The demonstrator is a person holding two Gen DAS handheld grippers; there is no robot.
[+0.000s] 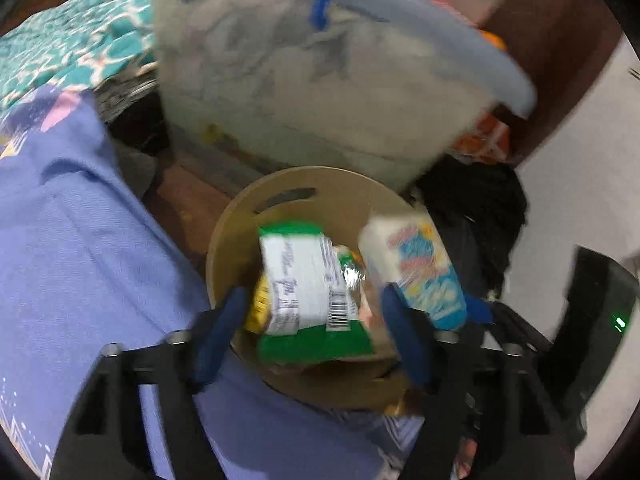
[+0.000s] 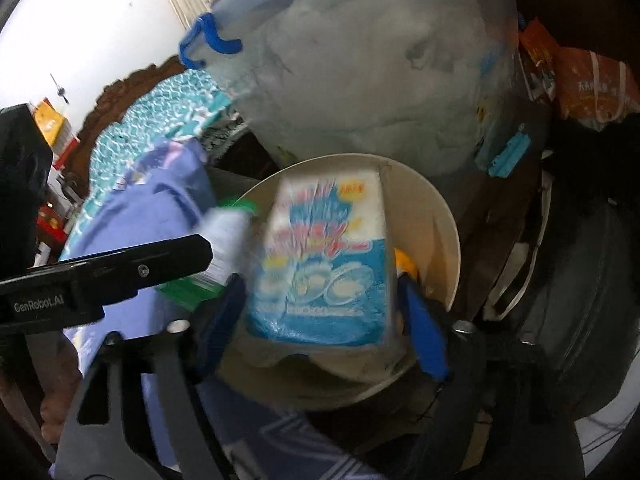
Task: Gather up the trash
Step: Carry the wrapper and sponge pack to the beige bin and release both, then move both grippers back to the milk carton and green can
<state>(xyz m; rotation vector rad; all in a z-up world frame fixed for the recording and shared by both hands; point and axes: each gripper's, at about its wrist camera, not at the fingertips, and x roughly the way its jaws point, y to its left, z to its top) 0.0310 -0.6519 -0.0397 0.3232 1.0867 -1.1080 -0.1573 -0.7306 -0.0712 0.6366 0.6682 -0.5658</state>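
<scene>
Clear storage tub (image 1: 304, 92), purple cloth (image 1: 80, 240), teal fabric (image 1: 68, 48)

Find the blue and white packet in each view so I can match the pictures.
Left wrist: blue and white packet, right of centre, over the bin's right rim.
Right wrist: the packet, centre, between the fingers.
Shared landmark: round tan bin.

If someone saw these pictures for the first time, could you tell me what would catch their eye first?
Two bright packets over a round beige plastic bin: a green-and-white crinkled wrapper between the left gripper's blue fingers, and a blue-and-white tissue pack between the right gripper's. Behind the bin stands a large translucent lidded storage box.
</scene>
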